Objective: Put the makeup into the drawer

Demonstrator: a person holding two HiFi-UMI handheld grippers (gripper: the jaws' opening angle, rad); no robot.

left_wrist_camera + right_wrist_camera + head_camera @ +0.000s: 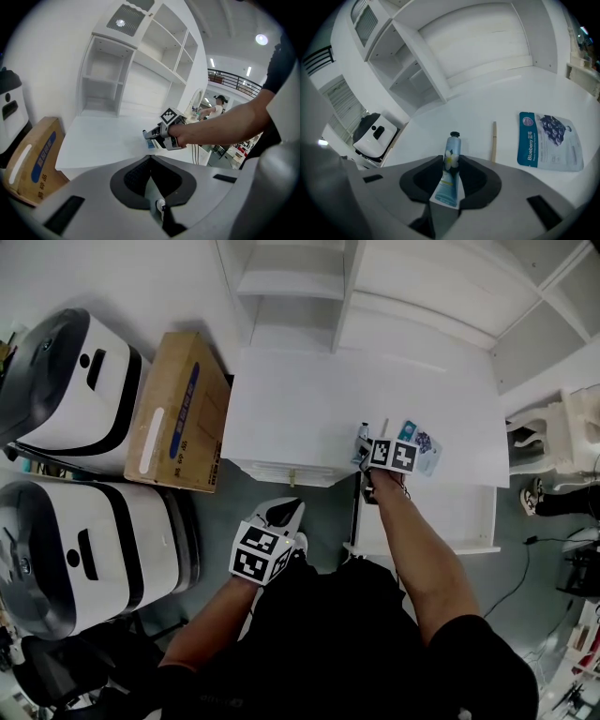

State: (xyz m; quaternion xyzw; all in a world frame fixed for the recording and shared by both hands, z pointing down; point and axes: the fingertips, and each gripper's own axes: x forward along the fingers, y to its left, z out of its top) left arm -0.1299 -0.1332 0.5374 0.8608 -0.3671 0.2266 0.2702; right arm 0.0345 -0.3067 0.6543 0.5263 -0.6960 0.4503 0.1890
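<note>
White shelves (408,70) stand behind a white bench (487,103), and on it the right gripper (451,158) has its jaws closed on the sides of a blue cream tube (452,147), whose black cap points away from the jaws. Just right of those jaws lies a thin tan stick (493,140), and further right a blue mask packet (548,140). The left gripper (151,158) is back from the bench edge, its jaws pressed together with nothing in them.
</note>
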